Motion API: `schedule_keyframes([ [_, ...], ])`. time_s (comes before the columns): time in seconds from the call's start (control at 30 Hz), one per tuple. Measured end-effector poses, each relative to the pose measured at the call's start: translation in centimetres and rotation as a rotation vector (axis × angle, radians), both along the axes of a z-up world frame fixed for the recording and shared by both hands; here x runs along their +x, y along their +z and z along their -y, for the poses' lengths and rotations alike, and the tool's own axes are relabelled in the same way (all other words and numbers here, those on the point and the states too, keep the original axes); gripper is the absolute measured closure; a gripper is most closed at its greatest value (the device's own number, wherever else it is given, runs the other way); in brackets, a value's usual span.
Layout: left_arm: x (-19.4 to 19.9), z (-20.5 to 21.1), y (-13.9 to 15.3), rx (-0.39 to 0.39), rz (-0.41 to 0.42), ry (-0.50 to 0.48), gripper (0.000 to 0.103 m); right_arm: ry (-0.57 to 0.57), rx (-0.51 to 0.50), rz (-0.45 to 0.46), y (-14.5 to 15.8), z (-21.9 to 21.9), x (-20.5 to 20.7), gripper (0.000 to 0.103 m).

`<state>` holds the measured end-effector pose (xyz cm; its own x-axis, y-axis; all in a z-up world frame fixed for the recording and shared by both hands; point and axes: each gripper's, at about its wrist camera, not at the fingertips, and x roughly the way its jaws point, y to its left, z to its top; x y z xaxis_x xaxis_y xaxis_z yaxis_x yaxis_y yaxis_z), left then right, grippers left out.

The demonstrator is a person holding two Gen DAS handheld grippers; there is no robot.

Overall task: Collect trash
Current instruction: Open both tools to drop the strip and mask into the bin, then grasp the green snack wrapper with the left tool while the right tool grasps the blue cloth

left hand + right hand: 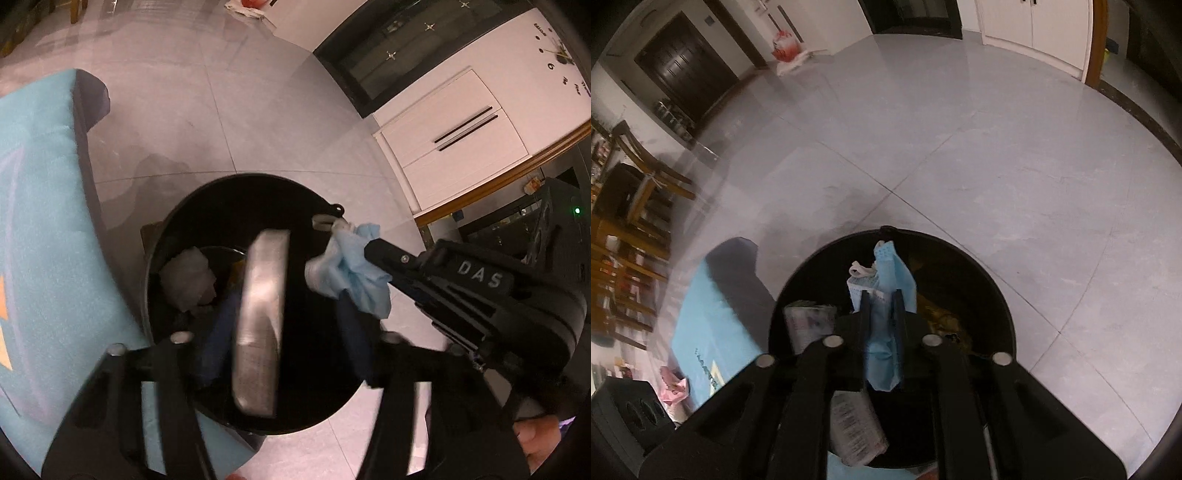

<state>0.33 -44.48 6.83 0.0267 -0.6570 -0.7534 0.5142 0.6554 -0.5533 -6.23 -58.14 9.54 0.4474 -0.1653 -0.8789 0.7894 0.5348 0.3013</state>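
Right gripper [882,314] is pinching the blue mask [886,280] over the bin [177,221]; left gripper's [280,325] jaws are spread; the mask's loop risks snagging the rim

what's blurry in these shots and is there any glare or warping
Left wrist view: the silver packet over the bin is streaked with motion blur, while the right gripper and its blue mask look sharper; fisheye bends the cabinet lines. Right wrist view: the mask is crisp, the left edge of the room smears, and the floor carries a soft sheen.
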Motion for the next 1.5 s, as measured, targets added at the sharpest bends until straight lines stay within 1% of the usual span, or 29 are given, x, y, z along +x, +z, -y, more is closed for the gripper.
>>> schedule_keyframes([
  [0.03,-0.1,-0.2,0.3,-0.001,0.01,0.001,0.043,-0.006,0.001,0.015,0.3,0.0,-0.3,0.074],
  [0.07,-0.1,-0.5,0.4,-0.001,0.021,0.004,0.041,-0.008,-0.005,0.024,0.6,-0.2,-0.7,0.064],
  [0.1,0.0,-1.0,0.8,-0.008,0.031,0.015,0.036,-0.01,-0.018,0.032,1.0,-0.2,-0.9,0.058],
  [0.13,-0.2,-1.3,1.2,-0.014,0.037,0.029,0.032,-0.012,-0.033,0.038,1.4,-0.4,-1.1,0.055],
  [0.17,-0.1,-2.1,1.7,-0.02,0.045,0.047,0.031,-0.011,-0.042,0.045,1.8,-0.5,-1.1,0.05],
  [0.2,-0.1,-2.2,2.1,-0.022,0.051,0.059,0.027,-0.007,-0.054,0.061,2.3,-0.8,-1.2,0.046],
  [0.23,0.0,-2.8,2.6,-0.027,0.058,0.071,0.022,-0.002,-0.059,0.074,2.6,-0.9,-1.3,0.045],
  [0.33,0.6,-6.1,4.8,-0.044,0.1,0.127,0.014,0.024,-0.085,0.108,4.0,-2.0,-1.1,0.043],
  [0.43,0.9,-10.0,6.8,-0.045,0.141,0.206,0.008,0.072,-0.134,0.134,5.7,-3.9,-0.5,0.037],
  [0.47,1.0,-11.4,7.4,-0.044,0.155,0.234,0.007,0.089,-0.152,0.142,6.3,-4.6,-0.2,0.034],
  [0.5,1.2,-13.4,8.2,-0.041,0.177,0.277,0.006,0.115,-0.176,0.153,7.0,-5.7,0.1,0.031],
  [0.53,1.2,-14.9,8.7,-0.036,0.193,0.31,0.004,0.131,-0.19,0.16,7.4,-6.4,0.3,0.029],
  [0.63,1.2,-20.4,10.4,-0.023,0.253,0.418,0.003,0.19,-0.239,0.192,8.9,-9.0,1.2,0.022],
  [0.67,1.0,-22.9,11.1,-0.032,0.283,0.466,0.003,0.224,-0.257,0.209,9.5,-10.1,1.6,0.017],
  [0.7,0.7,-24.5,11.7,-0.038,0.302,0.503,0.003,0.245,-0.264,0.219,9.7,-10.7,1.7,0.012],
  [0.8,0.1,-29.9,13.1,-0.025,0.351,0.615,0.003,0.336,-0.3,0.265,10.9,-13.7,2.4,0.006],
  [0.9,-0.7,-34.9,14.1,-0.01,0.381,0.7,0.003,0.378,-0.353,0.288,11.7,-16.2,3.1,0.003],
  [0.97,-0.9,-38.1,14.4,0.002,0.402,0.769,0.003,0.433,-0.377,0.296,12.2,-18.1,3.5,0.003],
  [1.03,-1.1,-41.9,14.1,0.019,0.416,0.89,0.003,0.491,-0.398,0.309,12.5,-20.2,4.0,0.003],
  [1.07,-1.2,-43.2,13.8,0.029,0.417,0.931,0.003,0.516,-0.408,0.315,12.5,-21.2,4.3,0.003],
  [1.1,-1.3,-45.1,13.2,0.054,0.424,0.998,0.003,0.54,-0.415,0.322,12.5,-22.1,4.6,0.003],
  [1.13,-1.3,-46.6,12.8,0.069,0.433,1.034,0.003,0.579,-0.416,0.331,12.3,-23.5,5.0,0.003],
  [1.17,-1.3,-47.7,12.0,0.091,0.436,1.067,0.003,0.62,-0.406,0.333,11.9,-24.6,5.6,0.003],
  [1.2,-1.2,-49.4,11.1,0.139,0.413,1.109,0.003,0.65,-0.393,0.332,11.6,-25.3,6.0,0.003],
  [1.27,-1.2,-51.8,9.7,0.175,0.366,1.148,0.003,0.743,-0.333,0.326,10.1,-27.8,7.5,0.003],
  [1.33,-0.9,-53.7,8.6,0.187,0.305,1.182,0.003,0.806,-0.282,0.296,8.7,-29.8,8.5,0.003],
  [1.43,-0.4,-55.9,7.1,0.174,0.238,1.219,0.003,0.911,-0.192,0.237,5.7,-33.9,10.1,0.003],
  [1.47,-0.3,-56.4,6.6,0.173,0.205,1.222,0.003,0.933,-0.167,0.218,4.9,-35.0,10.4,0.003],
  [1.5,0.2,-57.1,5.6,0.173,0.147,1.221,0.003,0.95,-0.143,0.198,4.2,-36.2,10.8,0.003],
])
